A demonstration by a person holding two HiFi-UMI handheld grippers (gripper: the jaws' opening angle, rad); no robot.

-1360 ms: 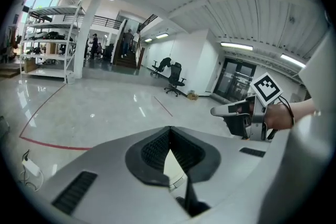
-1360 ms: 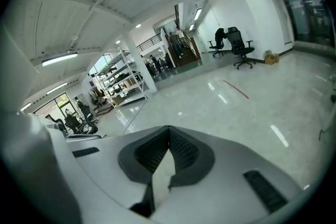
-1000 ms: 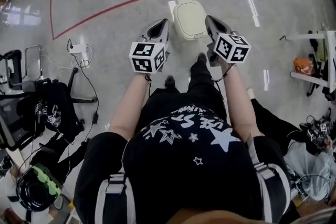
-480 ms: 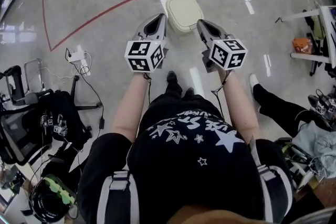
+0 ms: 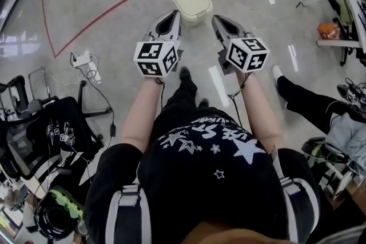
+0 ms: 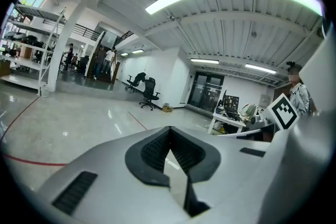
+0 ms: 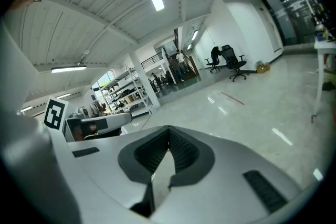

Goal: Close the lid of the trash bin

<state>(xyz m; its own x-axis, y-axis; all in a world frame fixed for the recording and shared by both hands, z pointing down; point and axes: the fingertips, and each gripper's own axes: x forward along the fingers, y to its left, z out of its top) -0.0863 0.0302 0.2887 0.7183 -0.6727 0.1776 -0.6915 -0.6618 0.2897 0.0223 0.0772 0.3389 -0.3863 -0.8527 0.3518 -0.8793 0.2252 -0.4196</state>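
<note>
The cream trash bin (image 5: pixel 191 0) stands on the grey floor at the top of the head view, its lid lying flat on top. My left gripper (image 5: pixel 173 15) hovers just below and left of the bin, apart from it. My right gripper (image 5: pixel 217 19) hovers just below and right of it. Both point forward over the floor. In the left gripper view the left gripper (image 6: pixel 169 130) has its jaws pressed together with nothing between them. The right gripper (image 7: pixel 169 130) in its own view looks the same. Neither gripper view shows the bin.
A red floor line (image 5: pixel 97 19) runs at the upper left. A power strip with cables (image 5: pixel 86 59) and a black chair with bags (image 5: pixel 51 128) sit at the left. A seated person's leg (image 5: pixel 303 101) and a white rack (image 5: pixel 346 11) are at the right.
The bin has shifted up and left in the head view and looks smaller as the person backed away. Both grippers stay shut and held out in front.
</note>
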